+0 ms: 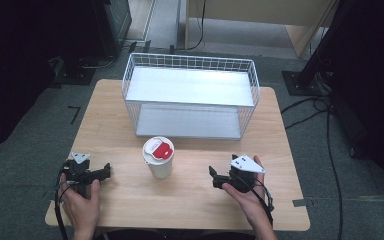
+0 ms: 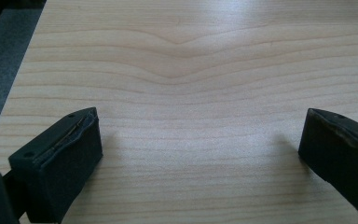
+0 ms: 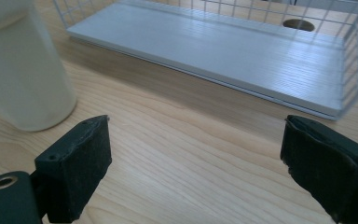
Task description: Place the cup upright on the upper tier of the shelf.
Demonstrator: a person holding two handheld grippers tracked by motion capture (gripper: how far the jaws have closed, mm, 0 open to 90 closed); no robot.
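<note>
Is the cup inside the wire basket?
No, the cup stands on the table in front of the wire basket, between the two grippers.

Overhead light is glaring off the white shelf (image 1: 190,86), while the room's edges are falling into darkness; the cup (image 3: 21,70) is blurring close up.

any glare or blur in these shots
High view: bright glare on the wire shelf's top board, dark corners. Right gripper view: the cup is washed out and soft. Left gripper view: sheen on the table, soft shadows beside the jaws.
</note>
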